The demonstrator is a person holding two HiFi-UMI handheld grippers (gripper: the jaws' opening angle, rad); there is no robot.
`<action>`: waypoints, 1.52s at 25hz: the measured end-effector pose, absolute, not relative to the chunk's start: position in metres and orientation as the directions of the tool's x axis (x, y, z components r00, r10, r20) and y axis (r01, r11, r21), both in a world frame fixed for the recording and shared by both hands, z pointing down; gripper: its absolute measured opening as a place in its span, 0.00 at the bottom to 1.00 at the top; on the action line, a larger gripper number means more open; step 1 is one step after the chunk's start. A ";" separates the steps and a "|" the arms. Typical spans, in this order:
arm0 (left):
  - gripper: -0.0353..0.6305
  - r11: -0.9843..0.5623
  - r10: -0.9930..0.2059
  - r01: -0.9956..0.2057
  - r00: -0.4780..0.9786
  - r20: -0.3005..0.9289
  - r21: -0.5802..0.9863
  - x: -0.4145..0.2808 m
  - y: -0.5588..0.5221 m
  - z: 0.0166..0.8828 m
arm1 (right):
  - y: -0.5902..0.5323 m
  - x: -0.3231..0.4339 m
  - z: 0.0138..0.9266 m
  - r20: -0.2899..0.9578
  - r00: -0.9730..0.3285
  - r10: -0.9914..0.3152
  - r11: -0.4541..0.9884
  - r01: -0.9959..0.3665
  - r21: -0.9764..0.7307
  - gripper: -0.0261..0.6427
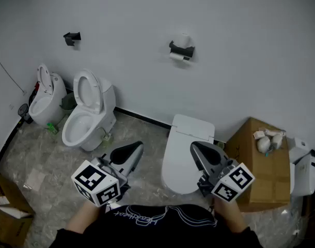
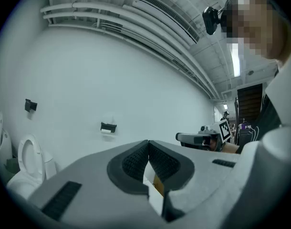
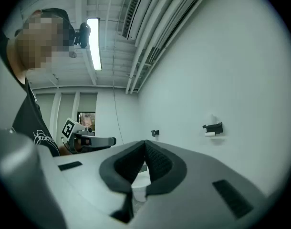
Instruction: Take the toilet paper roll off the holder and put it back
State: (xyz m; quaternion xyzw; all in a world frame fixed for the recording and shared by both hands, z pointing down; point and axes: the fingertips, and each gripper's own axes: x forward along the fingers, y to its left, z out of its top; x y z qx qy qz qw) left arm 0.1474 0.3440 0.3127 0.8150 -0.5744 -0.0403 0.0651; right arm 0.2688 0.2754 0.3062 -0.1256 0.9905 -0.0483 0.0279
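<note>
A black toilet paper holder [image 1: 181,49] is fixed high on the white wall. A white roll [image 1: 184,39] stands on top of it, and more white paper [image 1: 176,57] shows under its front. Both grippers are far below it, close to my body. My left gripper [image 1: 139,145] is shut with nothing between its pads. My right gripper [image 1: 194,145] is shut too and holds nothing. The left gripper view has the holder [image 2: 108,127] small above the closed tips [image 2: 148,141]. In the right gripper view the holder [image 3: 213,127] is to the right of the closed tips [image 3: 145,141].
A closed white toilet [image 1: 185,150] stands right in front of me, between the grippers. Two open toilets [image 1: 89,112] stand at the left. A cardboard box [image 1: 260,165] with white things on it is at the right. A second, bare black holder [image 1: 72,37] hangs on the wall at the left.
</note>
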 end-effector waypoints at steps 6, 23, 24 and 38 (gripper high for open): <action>0.06 -0.334 -0.939 -0.927 0.342 0.021 0.173 0.133 0.345 0.322 | 0.280 0.257 0.316 -0.041 -0.962 -0.269 0.957 -0.263 -0.120 0.05; 0.06 -0.359 -0.930 -0.907 0.369 0.002 0.220 0.105 0.367 0.331 | 0.289 0.242 0.310 -0.074 -0.944 -0.321 0.946 -0.317 -0.060 0.31; 0.06 -0.359 -0.930 -0.907 0.368 0.000 0.220 0.103 0.367 0.331 | 0.288 0.240 0.310 -0.073 -0.944 -0.322 0.946 -0.318 -0.057 0.34; 0.06 -0.323 -0.941 -0.918 0.336 0.020 0.229 0.058 0.312 0.341 | 0.212 0.197 0.316 -0.093 -0.933 -0.348 0.938 -0.346 -0.034 0.60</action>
